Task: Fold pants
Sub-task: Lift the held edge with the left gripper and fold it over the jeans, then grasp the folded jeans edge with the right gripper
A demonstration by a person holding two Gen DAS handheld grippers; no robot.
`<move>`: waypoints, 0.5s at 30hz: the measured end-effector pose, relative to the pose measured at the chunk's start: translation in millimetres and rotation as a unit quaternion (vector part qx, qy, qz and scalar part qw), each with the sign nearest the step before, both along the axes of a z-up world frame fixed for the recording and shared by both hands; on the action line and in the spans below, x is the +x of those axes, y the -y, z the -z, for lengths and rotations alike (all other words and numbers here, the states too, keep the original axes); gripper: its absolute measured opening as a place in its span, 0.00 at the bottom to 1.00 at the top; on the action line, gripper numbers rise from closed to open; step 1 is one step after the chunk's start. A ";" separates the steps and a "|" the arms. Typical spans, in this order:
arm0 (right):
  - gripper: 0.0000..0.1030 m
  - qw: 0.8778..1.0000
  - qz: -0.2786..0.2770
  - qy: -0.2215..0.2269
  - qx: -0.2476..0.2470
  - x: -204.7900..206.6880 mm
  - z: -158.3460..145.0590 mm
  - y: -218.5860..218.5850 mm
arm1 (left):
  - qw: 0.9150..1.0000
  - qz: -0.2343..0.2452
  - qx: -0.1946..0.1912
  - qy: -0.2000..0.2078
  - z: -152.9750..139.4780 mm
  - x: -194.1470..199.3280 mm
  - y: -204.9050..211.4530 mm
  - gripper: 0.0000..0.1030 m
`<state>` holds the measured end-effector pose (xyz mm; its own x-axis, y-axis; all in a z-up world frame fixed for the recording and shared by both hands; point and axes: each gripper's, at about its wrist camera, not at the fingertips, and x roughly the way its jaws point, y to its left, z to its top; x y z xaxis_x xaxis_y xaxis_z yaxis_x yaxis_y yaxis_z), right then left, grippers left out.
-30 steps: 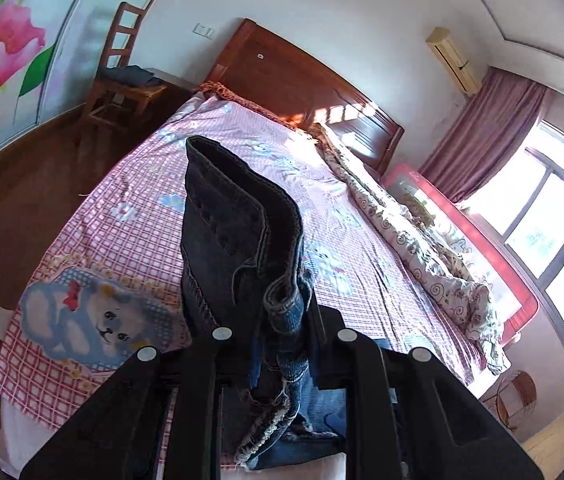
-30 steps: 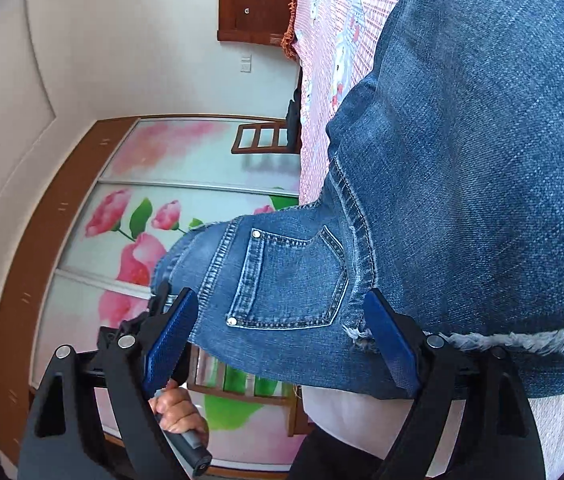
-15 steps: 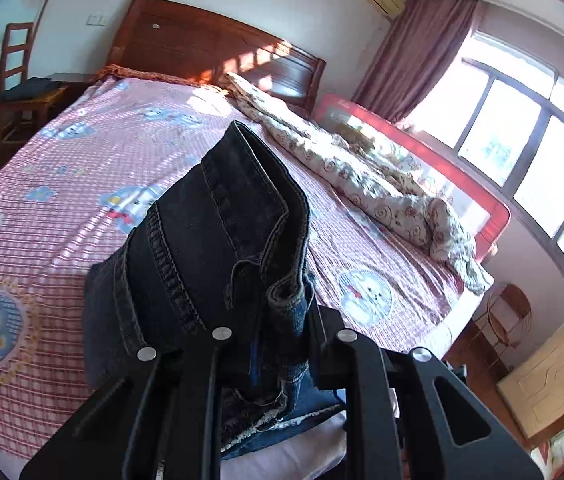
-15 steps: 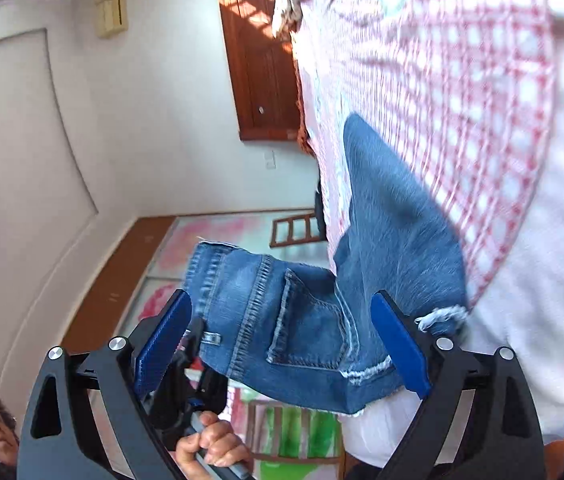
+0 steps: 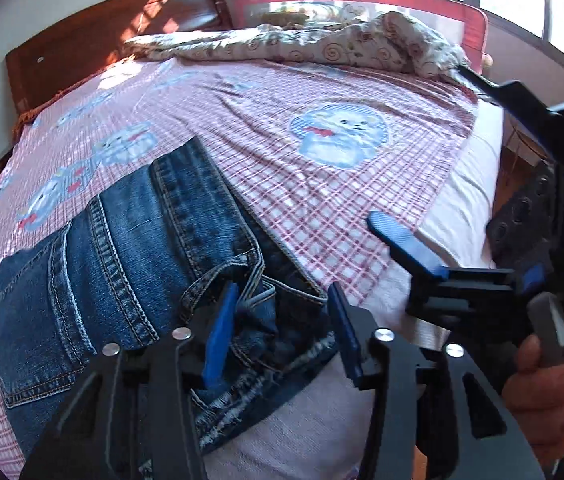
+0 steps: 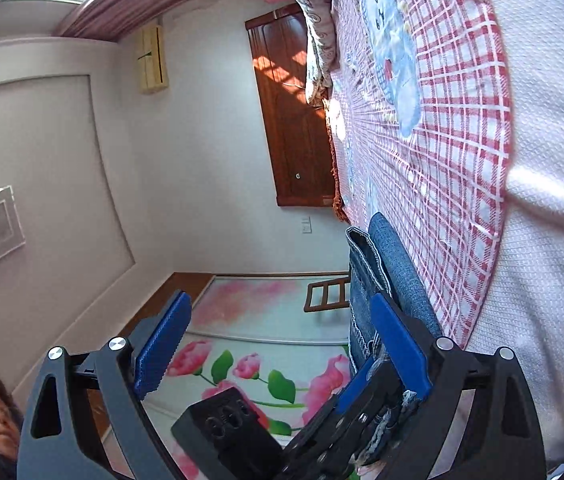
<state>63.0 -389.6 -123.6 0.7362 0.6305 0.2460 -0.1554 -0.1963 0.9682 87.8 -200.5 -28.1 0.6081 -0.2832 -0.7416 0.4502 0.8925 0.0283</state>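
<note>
Several layers of thick denim make the folded pants (image 5: 122, 264) heavy, limp and non-slippery; they lie near the foot edge of the bed (image 5: 321, 184). Left gripper (image 5: 278, 332): fingers opening, waistband loose between them, no longer pinched. Right gripper (image 6: 278, 344): fingers wide, empty. Best hold, by judgement: the stacked seams at the waistband.
</note>
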 end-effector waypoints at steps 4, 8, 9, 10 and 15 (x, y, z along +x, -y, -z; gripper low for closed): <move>0.88 0.999 -0.018 0.009 -0.025 5.7 -9.1 -11.7 | 0.998 -0.033 -0.030 0.054 -36.6 -35.5 -33.0 0.72; 0.88 0.995 -0.035 0.004 -0.089 5.2 -23.5 -24.8 | 0.984 -0.149 -0.077 0.064 -45.5 -45.7 -112.4 0.78; 0.88 0.994 -0.037 0.004 -0.105 4.2 -28.8 -29.8 | 0.979 -0.174 -0.093 0.048 -40.5 -43.7 -132.7 0.78; 0.88 0.990 -0.040 -0.003 -0.139 3.6 -36.1 -34.4 | 0.974 -0.198 -0.099 0.036 -34.2 -38.5 -150.5 0.78; 0.88 0.944 -0.072 -0.055 -0.317 7.0 -55.5 -69.2 | 0.964 -0.221 -0.148 0.000 -8.1 -36.3 -185.8 0.79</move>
<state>70.0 -320.4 -68.0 0.6314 0.7205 -0.2866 -0.0633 0.4162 0.9071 51.5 -14.7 -20.0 0.7175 -0.1957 -0.6684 0.0246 0.9662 -0.2566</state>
